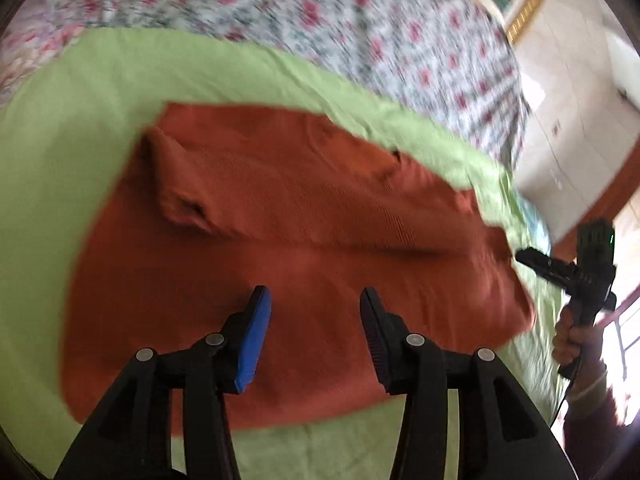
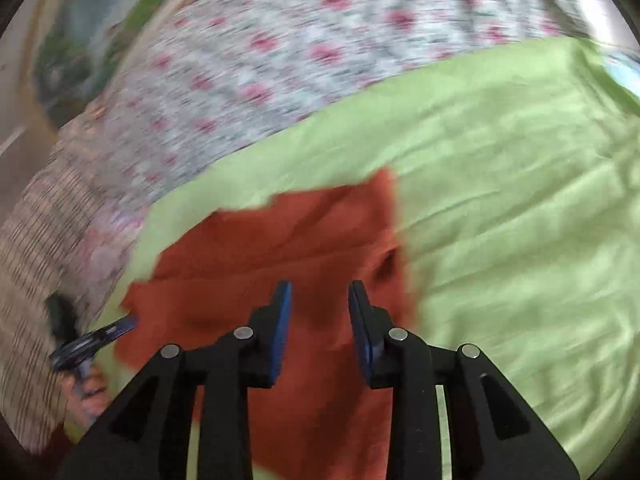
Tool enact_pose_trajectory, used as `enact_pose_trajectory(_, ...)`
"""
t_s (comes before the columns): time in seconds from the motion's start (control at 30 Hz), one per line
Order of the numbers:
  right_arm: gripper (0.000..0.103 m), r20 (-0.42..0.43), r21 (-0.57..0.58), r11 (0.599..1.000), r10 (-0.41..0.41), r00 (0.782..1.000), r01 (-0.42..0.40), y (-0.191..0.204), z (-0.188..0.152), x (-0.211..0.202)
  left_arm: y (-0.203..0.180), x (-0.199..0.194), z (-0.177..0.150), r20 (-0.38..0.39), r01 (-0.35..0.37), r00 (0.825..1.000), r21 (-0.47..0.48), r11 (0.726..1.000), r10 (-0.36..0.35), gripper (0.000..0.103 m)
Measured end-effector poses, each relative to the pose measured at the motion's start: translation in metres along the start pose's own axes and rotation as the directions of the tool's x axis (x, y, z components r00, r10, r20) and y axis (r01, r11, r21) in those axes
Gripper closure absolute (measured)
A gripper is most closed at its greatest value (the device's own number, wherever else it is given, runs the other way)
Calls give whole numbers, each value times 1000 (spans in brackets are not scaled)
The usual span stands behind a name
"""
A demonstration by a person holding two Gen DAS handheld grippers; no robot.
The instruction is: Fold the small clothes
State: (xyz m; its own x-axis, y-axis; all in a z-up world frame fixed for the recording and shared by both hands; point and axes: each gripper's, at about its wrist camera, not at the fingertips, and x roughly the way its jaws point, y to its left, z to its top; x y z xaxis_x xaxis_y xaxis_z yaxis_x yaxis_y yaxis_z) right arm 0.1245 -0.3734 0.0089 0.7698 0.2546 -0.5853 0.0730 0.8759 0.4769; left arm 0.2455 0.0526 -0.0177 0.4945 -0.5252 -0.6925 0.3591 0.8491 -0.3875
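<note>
Garment: I see the rust-orange knit garment [image 1: 280,248] lying mostly flat on the green sheet [image 1: 80,128], which is spread over the floral bedspread [image 1: 320,12] on the bed, I judge to give a plain, smooth folding surface.
Fold state: one flap near the far left corner [image 1: 180,184] is turned up on the garment; the rest lies open, so I judge folding has barely begun.
Left gripper: my left gripper [image 1: 316,336] hovers over the near middle of the garment, jaws spread, nothing between them, no contact that I can make out.
Right gripper: my right gripper [image 2: 320,328] hangs above the garment's right portion, near its right edge [image 2: 400,248], jaws spread and empty; from the left wrist view it sits off that edge.
Placement reason: I judge the two grippers stand at opposite sides so each can take an edge and carry it across together.
Risk: both views are motion-blurred, so hems and corners are hard to place; soft knit may sag or bunch if I pinch one layer only.
</note>
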Motion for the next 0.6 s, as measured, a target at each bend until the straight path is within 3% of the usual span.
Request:
enact_pose_trajectory(0.03,71,-82,-54,996,70,994,-74,18,-9,13,-8,12,-2,-36,-32,999,34,999,33,56)
enact_pose_trajectory(0.1,71,-221,-123,982,115,969,-145,42,-24,41,-14,27,4,-56,-90,994,90,992,96,57)
enact_pose_trajectory(0.2,72,-300,-252,961,30,953,-109,59,-31,74,-14,40,29,-53,-118,991,124,985,125,58)
enact_pose_trajectory(0.23,75,-300,-272,958,5,954,-91,58,-27,83,-11,46,42,-53,-142,987,127,982,150,63)
enact_pose_trajectory(0.4,76,-162,-172,979,-134,978,106,20,23,100,9,61,108,21,-272,962,51,961,271,62)
enact_pose_trajectory(0.5,73,-30,-65,963,-264,964,262,-4,49,90,30,54,131,62,-241,967,-92,966,247,62)
enact_pose_trajectory(0.6,73,4,39,974,-222,975,222,-19,55,76,37,38,121,99,-198,972,-147,969,214,58)
